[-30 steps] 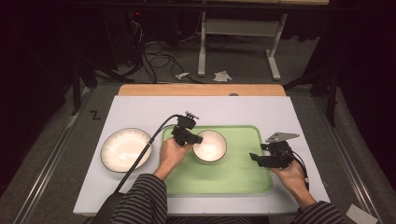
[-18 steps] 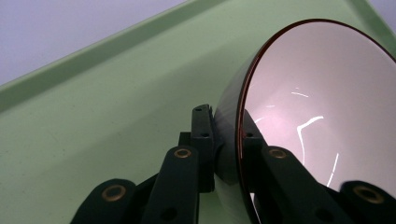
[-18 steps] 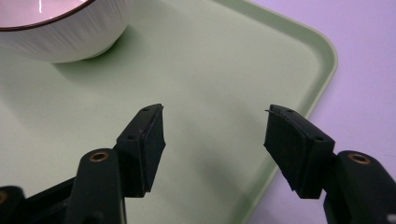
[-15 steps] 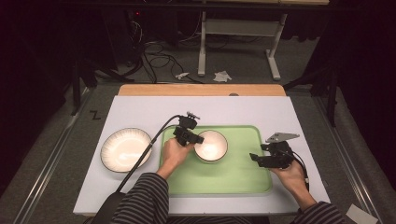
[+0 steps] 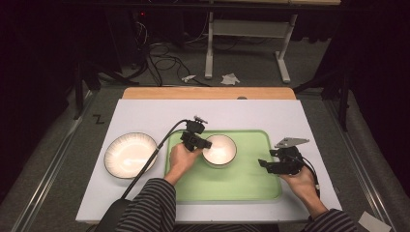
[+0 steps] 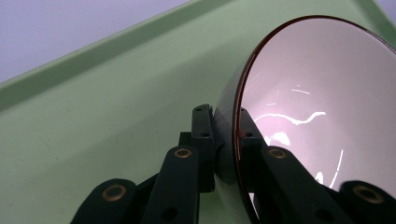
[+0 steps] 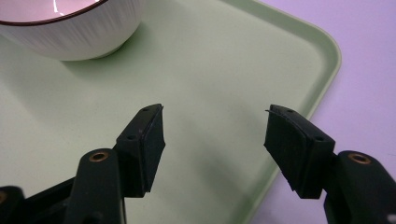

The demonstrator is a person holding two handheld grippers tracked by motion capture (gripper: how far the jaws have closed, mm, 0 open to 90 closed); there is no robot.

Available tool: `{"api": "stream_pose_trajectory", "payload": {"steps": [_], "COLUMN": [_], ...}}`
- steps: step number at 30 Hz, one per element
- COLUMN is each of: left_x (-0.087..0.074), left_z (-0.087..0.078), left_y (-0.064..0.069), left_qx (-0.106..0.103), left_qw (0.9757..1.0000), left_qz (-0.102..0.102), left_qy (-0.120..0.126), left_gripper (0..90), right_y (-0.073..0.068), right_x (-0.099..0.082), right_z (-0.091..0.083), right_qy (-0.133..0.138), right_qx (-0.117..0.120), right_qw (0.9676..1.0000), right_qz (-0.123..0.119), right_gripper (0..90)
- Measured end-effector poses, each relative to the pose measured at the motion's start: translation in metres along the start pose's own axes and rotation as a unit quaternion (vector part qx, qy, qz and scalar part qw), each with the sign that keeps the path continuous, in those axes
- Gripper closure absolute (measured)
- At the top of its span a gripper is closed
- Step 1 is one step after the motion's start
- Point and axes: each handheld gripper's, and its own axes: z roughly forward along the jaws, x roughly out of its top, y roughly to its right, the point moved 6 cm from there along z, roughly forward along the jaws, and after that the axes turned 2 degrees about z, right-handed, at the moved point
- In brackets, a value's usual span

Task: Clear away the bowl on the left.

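- The left gripper point(image 5: 202, 143) has its fingers point(image 6: 204, 140) pinched on the rim of the small bowl point(image 5: 220, 150), one pad outside the wall, the other point(image 6: 247, 135) inside against the glossy pale interior.
- In the left gripper view the small bowl point(image 6: 322, 102) shows a thin dark rim edge and a grey outer wall, seen close above the green tray point(image 6: 116, 102).
- The small bowl sits in the left half of the green tray point(image 5: 241, 181), near its far edge.
- The right gripper point(image 5: 270, 166) has its fingers point(image 7: 149, 135) spread wide with nothing between them, over the tray's right edge.
- In the right gripper view the ribbed white wall of the small bowl point(image 7: 84, 32) is well apart from those fingers.
- A larger ribbed plate-like bowl point(image 5: 130, 154) lies on the white counter point(image 5: 159, 108), just beside the tray's left side.
- Striped sleeves point(image 5: 150, 208) enter from the near edge; a black cable point(image 5: 154, 154) trails from the left gripper.
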Motion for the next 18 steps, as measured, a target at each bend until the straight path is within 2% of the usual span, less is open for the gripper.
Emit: {"api": "stream_pose_trajectory", "payload": {"steps": [14,18], "left_x": [-0.0014,0.0061], "left_z": [-0.0007,-0.0088], "left_y": [0.0012,0.0056], "left_qx": [0.001,-0.01], "left_qw": [0.9999,0.9996], "left_qz": [0.014,0.012], "left_qy": [0.005,0.024], "left_gripper": [82.0,78.7], "right_y": [0.0001,0.0], "right_x": [-0.0004,-0.0005], "right_z": [0.0002,0.0001], "right_qy": [-0.001,-0.002], "right_qx": [0.002,0.001], "right_qw": [1.0,1.0], "right_qz": [0.0,-0.001], "right_gripper": [39.1,39.0]}}
